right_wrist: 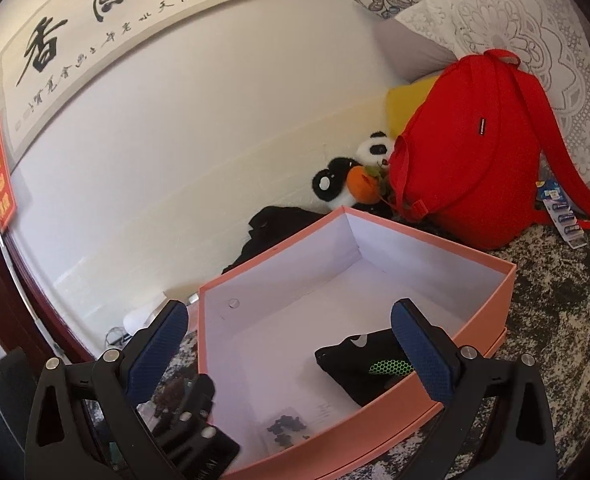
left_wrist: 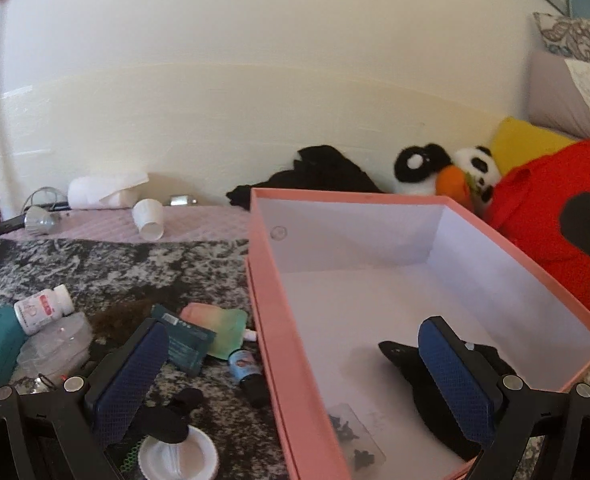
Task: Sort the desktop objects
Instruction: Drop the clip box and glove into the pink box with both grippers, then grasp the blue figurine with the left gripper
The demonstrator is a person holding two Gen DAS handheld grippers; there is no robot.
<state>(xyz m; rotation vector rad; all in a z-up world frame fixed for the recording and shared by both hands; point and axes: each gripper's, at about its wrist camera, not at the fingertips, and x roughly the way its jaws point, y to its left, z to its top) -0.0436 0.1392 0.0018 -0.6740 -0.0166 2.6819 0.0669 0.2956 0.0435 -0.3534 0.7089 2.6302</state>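
A pink box (left_wrist: 279, 360) with a white inside stands on the mottled cover; it also shows in the right wrist view (right_wrist: 471, 364). In it lie a black pouch (left_wrist: 407, 364) (right_wrist: 359, 368) and a clear bag of small dark bits (left_wrist: 355, 436) (right_wrist: 287, 428). My left gripper (left_wrist: 291, 364) is open and empty, straddling the box's left wall. My right gripper (right_wrist: 291, 344) is open and empty, above the box's near side. Left of the box lie a white pill bottle (left_wrist: 43, 308), a teal packet (left_wrist: 187, 340), a pink-green pouch (left_wrist: 223, 328), a small dropper bottle (left_wrist: 247, 372) and a white lid (left_wrist: 175, 456).
A red backpack (right_wrist: 467, 152), a panda plush (right_wrist: 359, 176) and black cloth (left_wrist: 319, 176) lie behind the box by the wall. A paper cup (left_wrist: 149, 218), tissue roll (left_wrist: 95, 192) and bulb (left_wrist: 41, 220) sit at the far left. A battery pack (right_wrist: 559, 208) lies by the backpack.
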